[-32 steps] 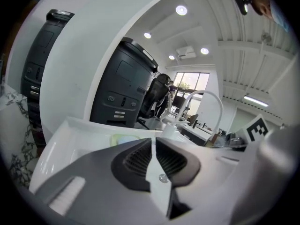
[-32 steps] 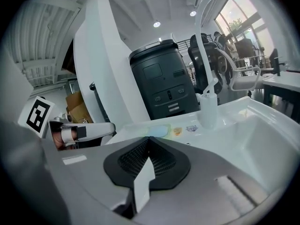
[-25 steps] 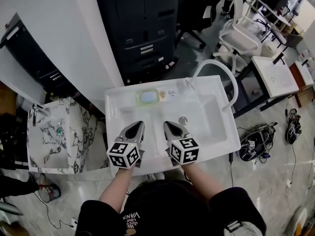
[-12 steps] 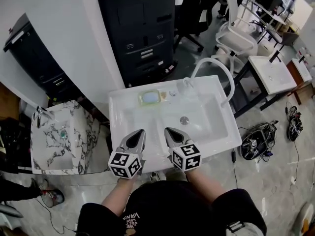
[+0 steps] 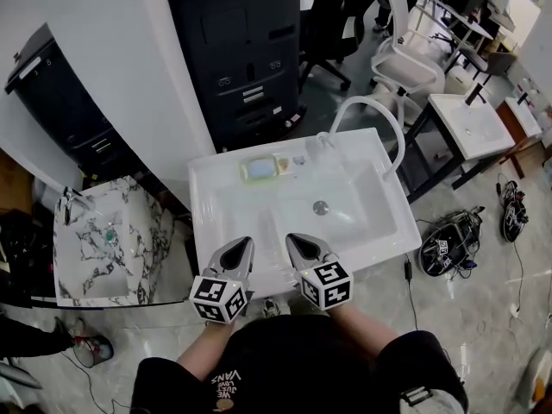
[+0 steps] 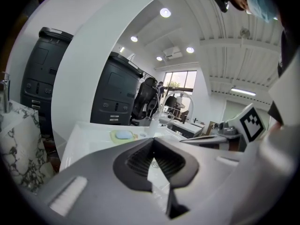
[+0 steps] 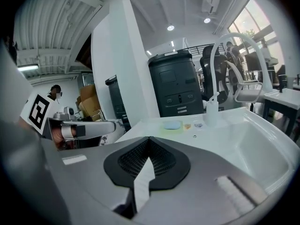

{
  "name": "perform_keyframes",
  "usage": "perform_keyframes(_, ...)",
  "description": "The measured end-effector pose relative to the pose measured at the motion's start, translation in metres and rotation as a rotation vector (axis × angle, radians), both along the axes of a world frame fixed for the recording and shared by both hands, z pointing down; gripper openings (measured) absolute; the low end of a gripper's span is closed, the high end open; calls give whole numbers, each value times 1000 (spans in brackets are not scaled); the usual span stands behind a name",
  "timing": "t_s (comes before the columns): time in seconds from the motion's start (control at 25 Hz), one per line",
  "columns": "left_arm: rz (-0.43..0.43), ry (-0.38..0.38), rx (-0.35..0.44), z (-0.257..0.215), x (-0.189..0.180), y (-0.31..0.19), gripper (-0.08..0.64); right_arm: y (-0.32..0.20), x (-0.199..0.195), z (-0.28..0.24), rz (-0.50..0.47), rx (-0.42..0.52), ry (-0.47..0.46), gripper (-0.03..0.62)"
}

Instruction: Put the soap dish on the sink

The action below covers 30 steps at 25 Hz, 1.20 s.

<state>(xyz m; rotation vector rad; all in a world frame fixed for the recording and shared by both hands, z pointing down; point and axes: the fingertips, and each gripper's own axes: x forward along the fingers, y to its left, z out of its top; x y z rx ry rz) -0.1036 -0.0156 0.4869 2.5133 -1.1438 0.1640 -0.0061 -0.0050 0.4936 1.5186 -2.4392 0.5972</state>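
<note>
The pale green soap dish (image 5: 259, 169) with a light blue soap in it rests on the back rim of the white sink (image 5: 205, 186), left of the tap; it also shows as the dish (image 6: 123, 135) and the dish (image 7: 172, 125). My left gripper (image 5: 241, 245) and right gripper (image 5: 296, 241) hover side by side over the sink's front rim, well short of the dish. Both are shut with nothing between the jaws, as the left gripper (image 6: 152, 140) and right gripper (image 7: 149, 139) views confirm.
A curved white faucet (image 5: 371, 115) rises at the sink's back right, with a drain (image 5: 321, 207) in the basin. A marbled sink (image 5: 99, 240) lies to the left. Dark cabinets (image 5: 241, 50), white chairs (image 5: 405, 59) and a second white basin (image 5: 470, 123) stand behind; cables (image 5: 453, 244) lie on the floor.
Both grippers drew back from over the basin to the sink's front rim, staying shut. The soap dish stays on the back rim.
</note>
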Motion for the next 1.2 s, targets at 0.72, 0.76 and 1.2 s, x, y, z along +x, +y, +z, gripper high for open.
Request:
perform_keyframes(0.72, -45, 30, -15, 8, -17, 17, 51, 14, 2, 9, 59, -15, -7, 2)
perform_keyframes(0.76, -46, 30, -15, 7, -17, 18, 52, 14, 2, 9, 62, -15, -7, 2)
perform_keyframes(1.2, -50, 43, -13, 6, -18, 14, 51, 7, 3, 5, 73, -9, -4, 2)
